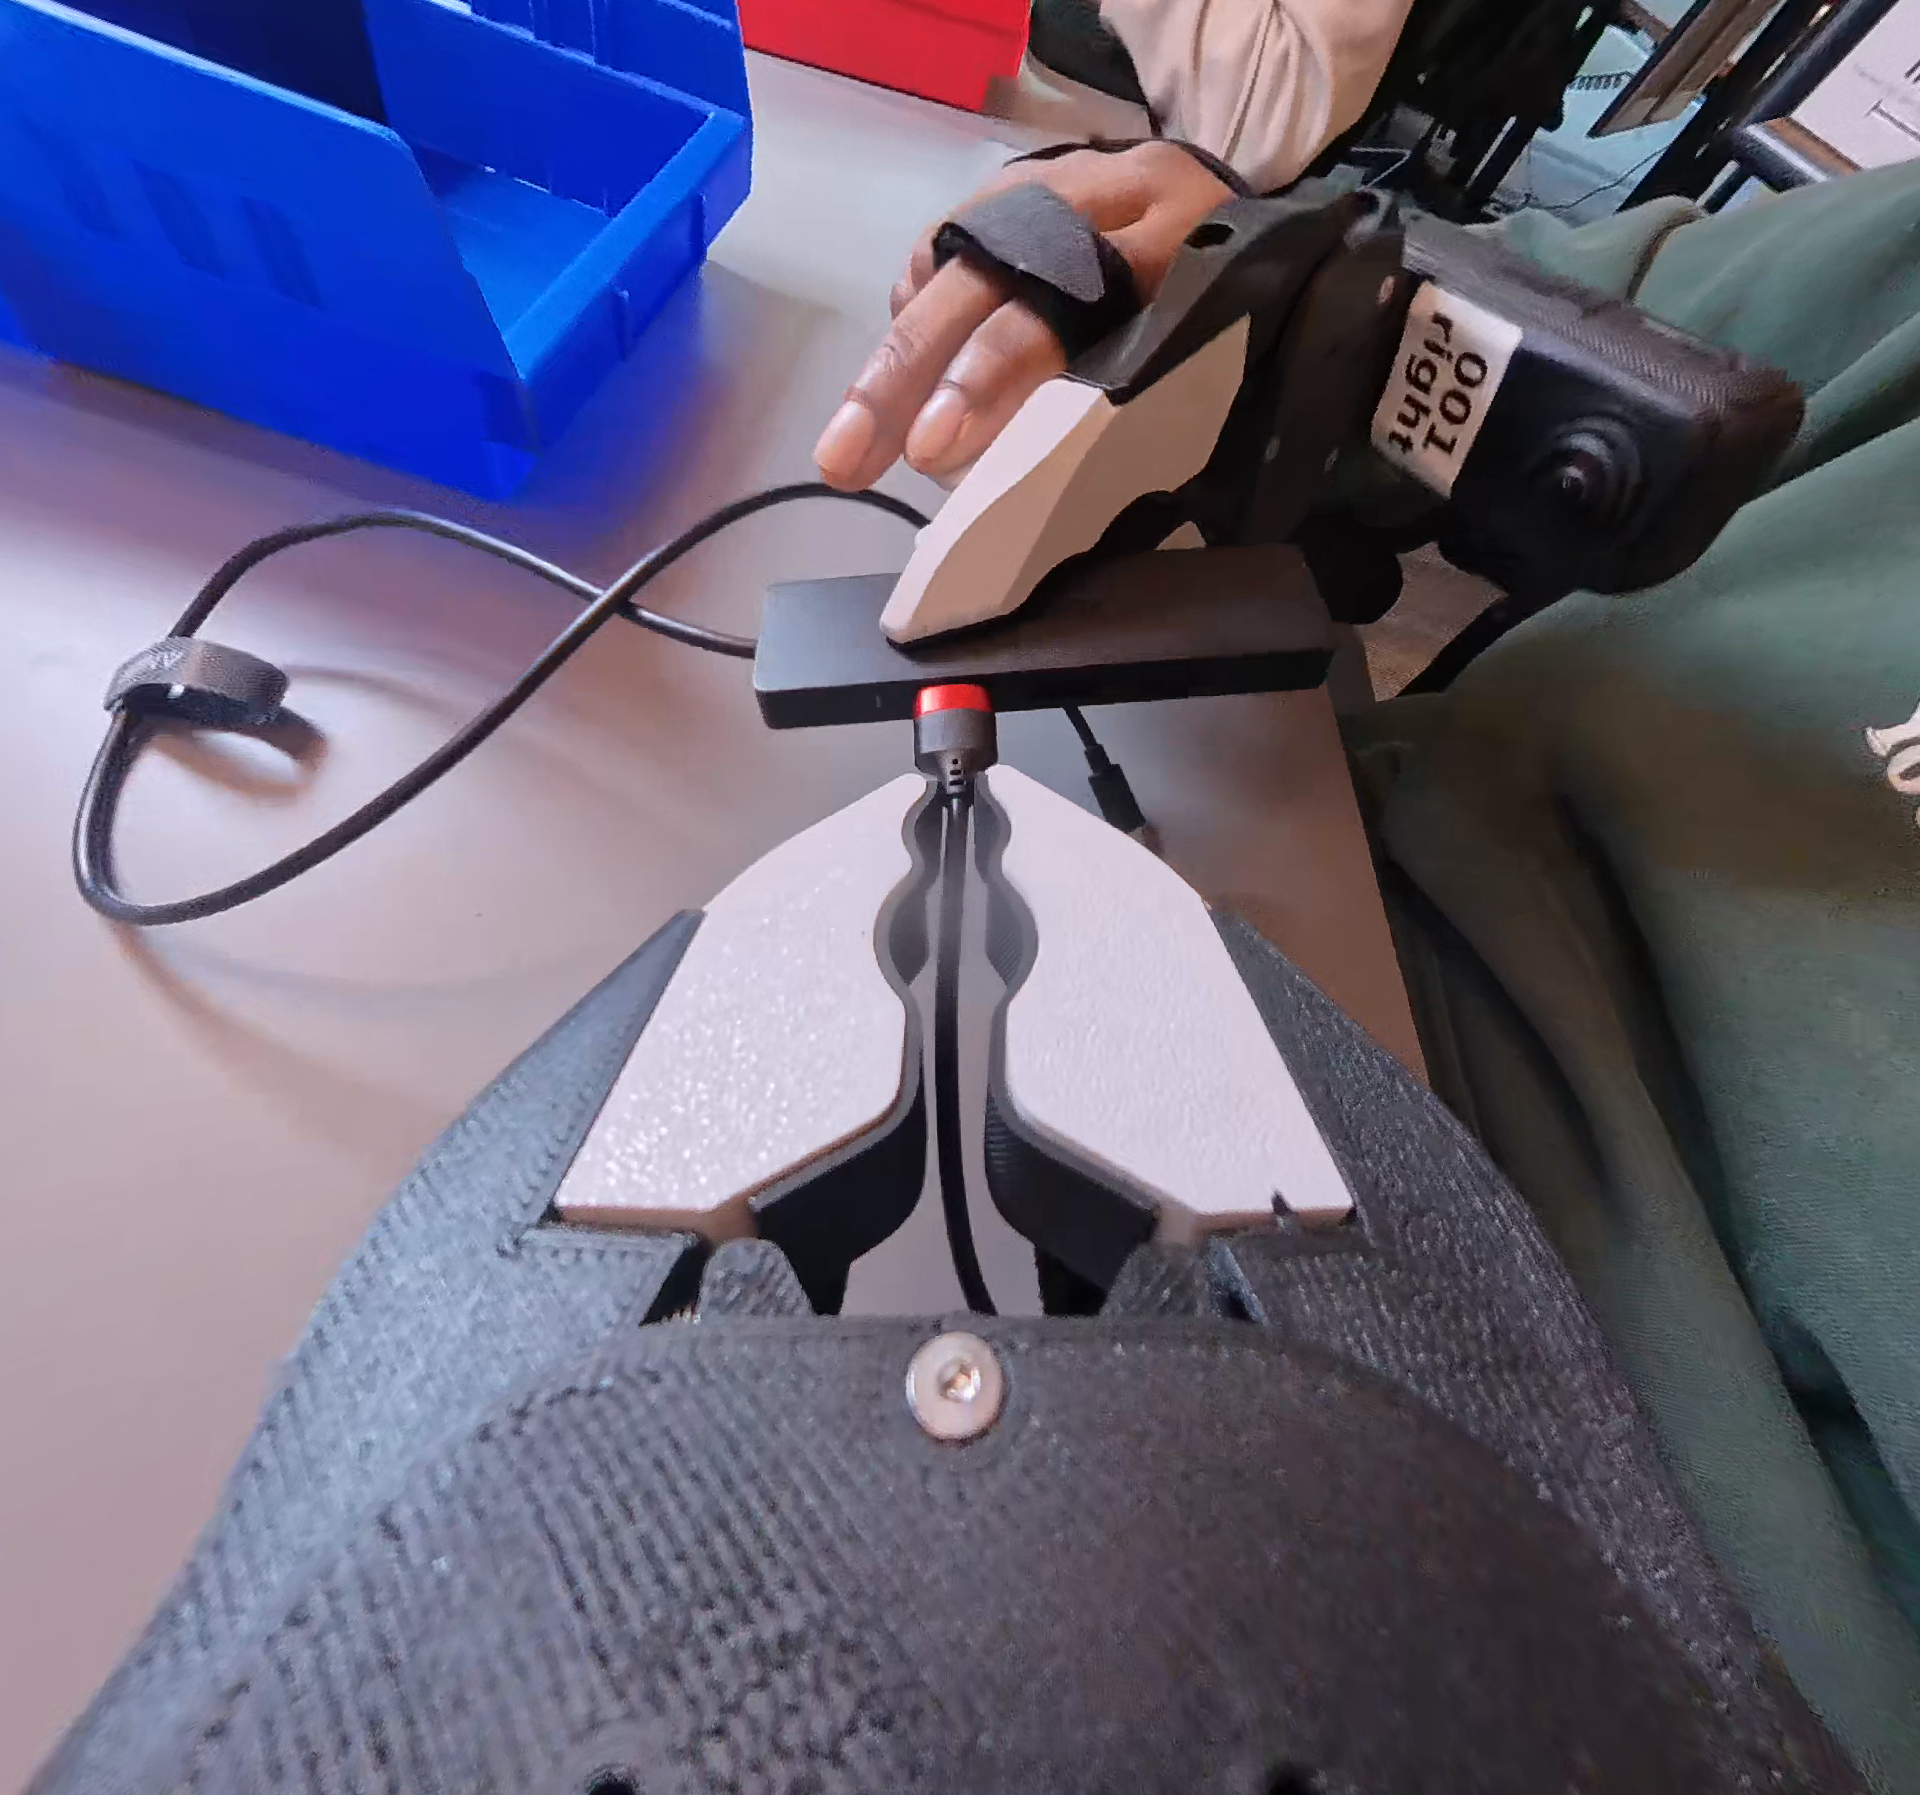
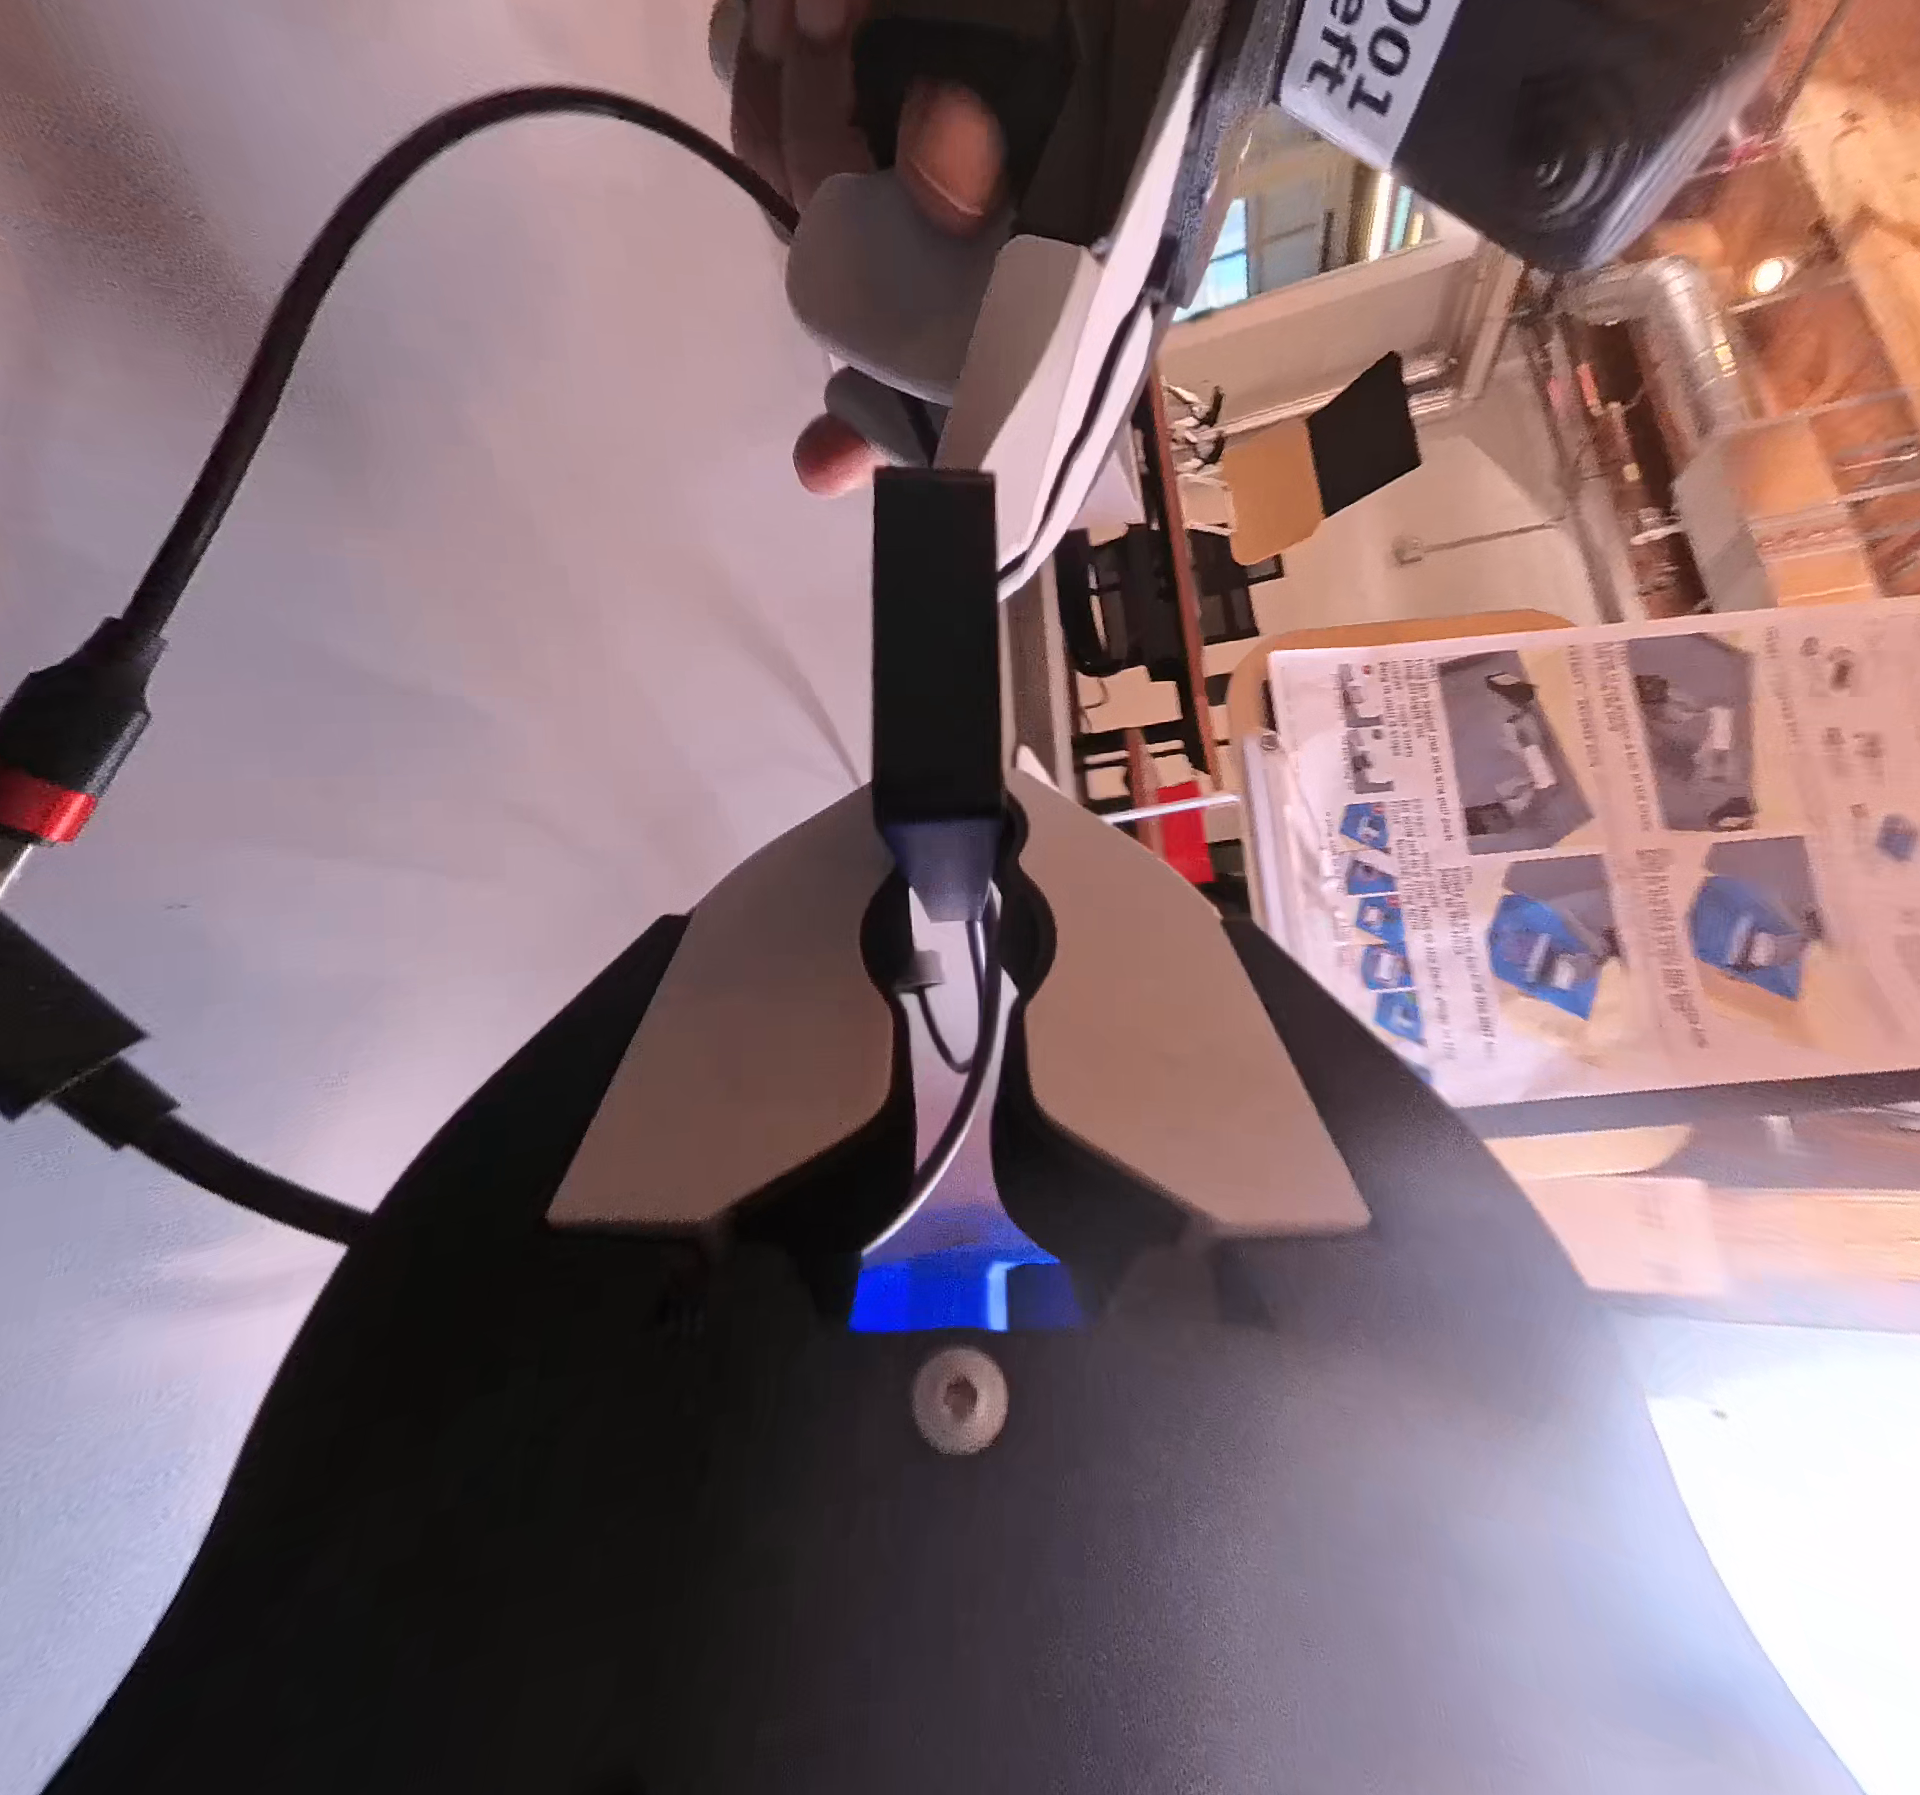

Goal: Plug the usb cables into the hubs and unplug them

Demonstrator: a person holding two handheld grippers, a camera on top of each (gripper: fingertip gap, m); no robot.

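At frame centre, my left gripper (image 1: pixel 954 795) pinches the black usb cable (image 1: pixel 951 997) just behind its red-banded plug (image 1: pixel 953 703), seated in the flat black hub (image 1: pixel 1049 644). My right gripper (image 2: pixel 951 836) clamps that hub's end (image 2: pixel 935 644), held above the pale table (image 1: pixel 364 1070); a blue bin (image 1: pixel 343 176) sits upper left.

The hub (image 1: pixel 1049 639) looks like smooth matt black plastic, the plug (image 1: pixel 953 703) has a glossy red metallic collar, the left gripper (image 1: pixel 954 789) shows grainy white pads on ridged black printed plastic, the blue bin (image 1: pixel 343 187) is shiny plastic, and the table (image 1: pixel 416 1070) looks smooth, faintly glossy.
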